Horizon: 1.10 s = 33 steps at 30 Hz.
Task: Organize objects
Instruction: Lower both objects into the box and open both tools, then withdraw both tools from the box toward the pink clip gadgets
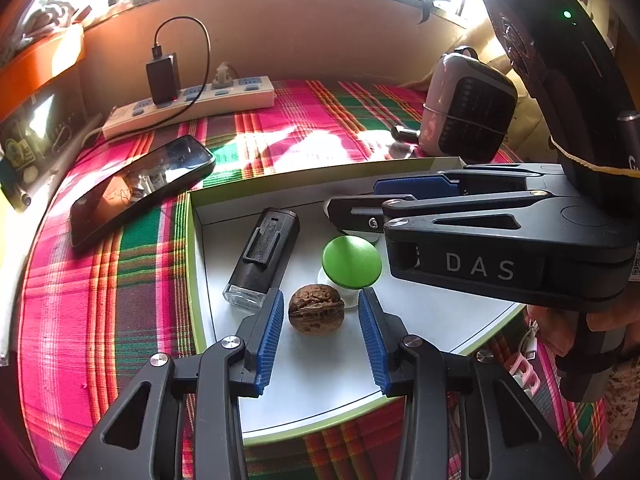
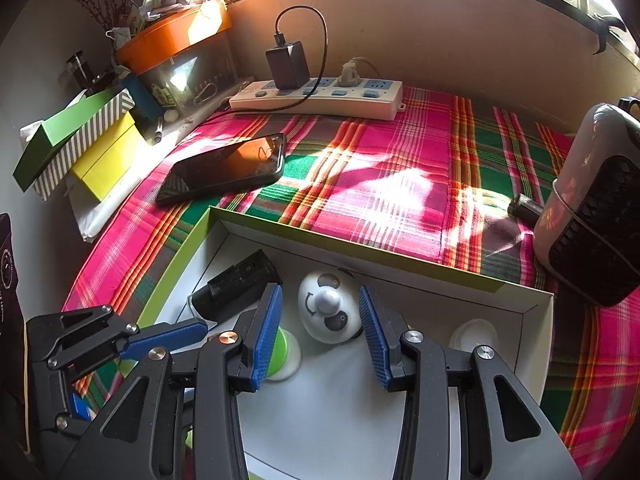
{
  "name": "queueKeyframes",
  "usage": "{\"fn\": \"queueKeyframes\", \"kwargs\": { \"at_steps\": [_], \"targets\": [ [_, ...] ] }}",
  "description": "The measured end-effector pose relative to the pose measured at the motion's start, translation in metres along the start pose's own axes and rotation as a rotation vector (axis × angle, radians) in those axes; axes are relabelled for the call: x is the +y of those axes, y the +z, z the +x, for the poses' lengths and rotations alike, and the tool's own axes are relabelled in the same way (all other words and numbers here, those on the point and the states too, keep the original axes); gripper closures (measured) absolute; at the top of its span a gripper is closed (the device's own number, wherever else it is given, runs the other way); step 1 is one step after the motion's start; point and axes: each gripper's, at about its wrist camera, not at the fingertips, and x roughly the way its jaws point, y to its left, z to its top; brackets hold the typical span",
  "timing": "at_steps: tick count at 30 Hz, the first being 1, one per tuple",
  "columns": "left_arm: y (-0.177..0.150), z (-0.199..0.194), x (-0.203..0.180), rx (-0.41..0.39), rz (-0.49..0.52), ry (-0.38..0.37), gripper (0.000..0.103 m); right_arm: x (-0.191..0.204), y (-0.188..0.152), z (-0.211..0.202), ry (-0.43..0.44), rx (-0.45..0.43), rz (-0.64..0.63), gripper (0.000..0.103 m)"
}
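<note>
A brown walnut (image 1: pixel 316 310) lies on the white floor of a shallow green-rimmed box (image 1: pixel 191 240). My left gripper (image 1: pixel 322 299) is open, one blue pad on either side of the nut and neither touching it. A white egg-shaped toy with a panda face (image 2: pixel 328 310) sits in the same box (image 2: pixel 360 254). My right gripper (image 2: pixel 321 292) is open around the toy, with a gap at the left pad and the right pad close to its side. The right gripper (image 1: pixel 352 198) reaches in from the right in the left wrist view.
Also in the box are a black clip-on device (image 1: pixel 262 254), a green round cap on a white base (image 1: pixel 352 262) and a small white lid (image 2: pixel 474 334). On the plaid cloth lie a phone (image 2: pixel 224 172), a power strip (image 2: pixel 316 98) and a small heater (image 2: pixel 592 216). Coloured boxes (image 2: pixel 80 148) stand at the left.
</note>
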Motion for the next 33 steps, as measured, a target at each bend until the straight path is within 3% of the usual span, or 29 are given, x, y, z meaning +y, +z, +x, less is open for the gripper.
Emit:
{"fn": "queueKeyframes", "kwargs": {
  "at_steps": [33],
  "targets": [
    [-0.031,-0.069,-0.022,-0.101,0.011,0.043,0.065,0.02,-0.055,-0.085,-0.101,-0.162,-0.006,0.058]
  ]
}}
